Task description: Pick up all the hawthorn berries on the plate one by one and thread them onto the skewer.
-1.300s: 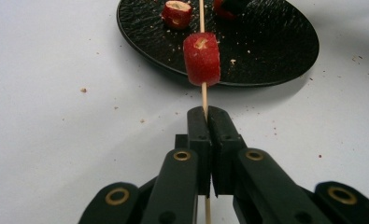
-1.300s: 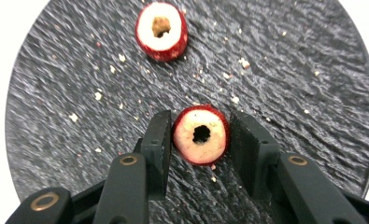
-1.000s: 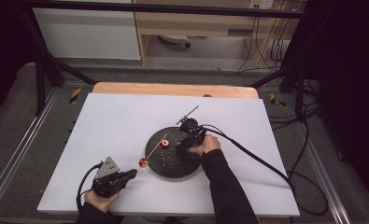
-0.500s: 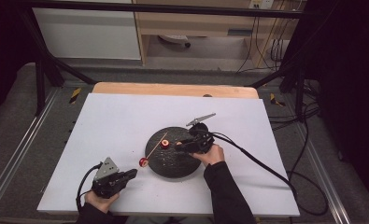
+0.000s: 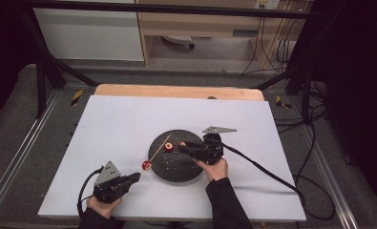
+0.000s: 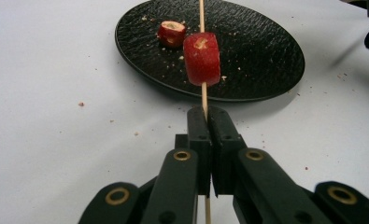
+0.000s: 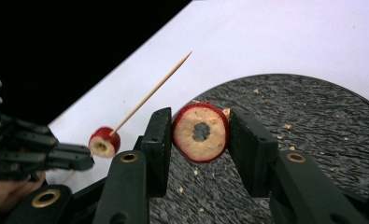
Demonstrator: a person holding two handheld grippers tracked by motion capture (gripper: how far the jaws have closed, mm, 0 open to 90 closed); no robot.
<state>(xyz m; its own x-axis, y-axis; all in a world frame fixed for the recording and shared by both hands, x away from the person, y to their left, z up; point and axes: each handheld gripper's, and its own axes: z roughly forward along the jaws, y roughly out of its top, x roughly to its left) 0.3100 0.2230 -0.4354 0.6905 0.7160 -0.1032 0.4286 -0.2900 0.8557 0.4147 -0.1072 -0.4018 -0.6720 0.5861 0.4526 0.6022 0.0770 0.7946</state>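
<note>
A black round plate lies mid-table. My left gripper, near the front edge, is shut on the lower end of a thin wooden skewer that slants up over the plate's left rim. One red fruit piece is threaded on the skewer. Another red piece lies on the plate. My right gripper, level over the plate and pointing left, is shut on a red ring slice with a hole in its middle, close to the skewer's tip.
The white table top has a wooden strip along its far edge. Crumbs lie on the plate and around it. Each gripper trails a black cable. Dark stand legs flank the table.
My right gripper has moved left across the plate with the ring slice and turned more level, closing in on the skewer. The left gripper and skewer have stayed put.
</note>
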